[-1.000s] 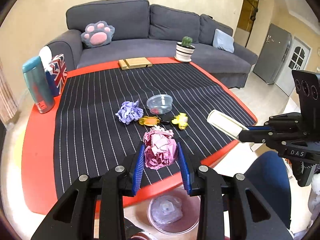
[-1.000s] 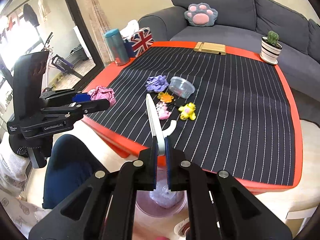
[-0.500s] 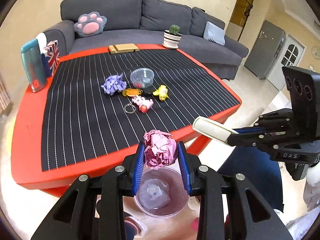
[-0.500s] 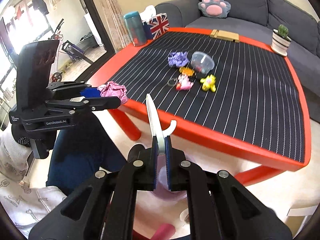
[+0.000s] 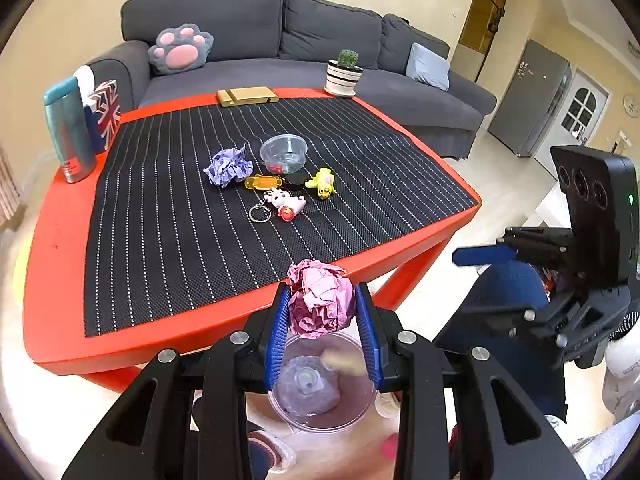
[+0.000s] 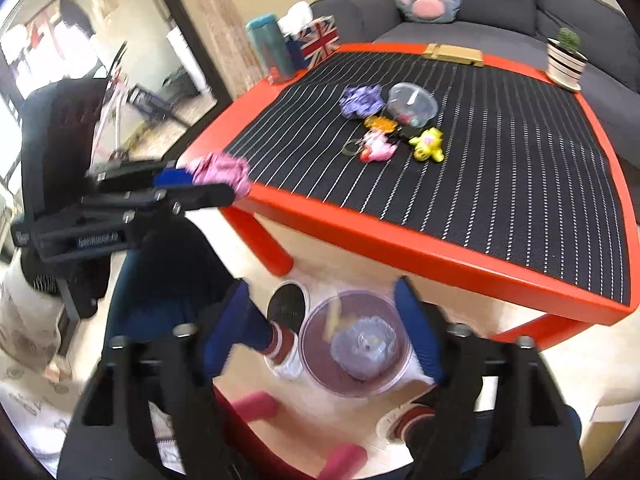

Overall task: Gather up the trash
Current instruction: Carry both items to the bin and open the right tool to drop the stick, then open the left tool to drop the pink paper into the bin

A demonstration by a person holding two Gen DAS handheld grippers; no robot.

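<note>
My left gripper (image 5: 322, 328) is shut on a crumpled pink paper ball (image 5: 320, 304) and holds it off the table's front edge, above a clear round bin (image 5: 320, 388) on the floor. In the right wrist view the ball (image 6: 220, 172) and the left gripper (image 6: 176, 192) show at left. My right gripper (image 6: 332, 332) is open and empty above the bin (image 6: 356, 352); a blurred pale strip (image 6: 334, 316) is falling into it. A crumpled purple paper (image 5: 229, 167) lies on the striped mat (image 5: 160, 200).
On the red table (image 5: 60, 240) sit a clear plastic bowl (image 5: 283, 153), orange, pink and yellow toy keychains (image 5: 288, 200), a teal bottle (image 5: 68, 132), a flag tissue box (image 5: 105, 112), a wooden block (image 5: 247, 96) and a potted cactus (image 5: 344, 74). A grey sofa (image 5: 280, 40) stands behind.
My right gripper has opened and let go of the white strip, which is dropping into the bin. My left gripper stays over the bin with the pink ball.
</note>
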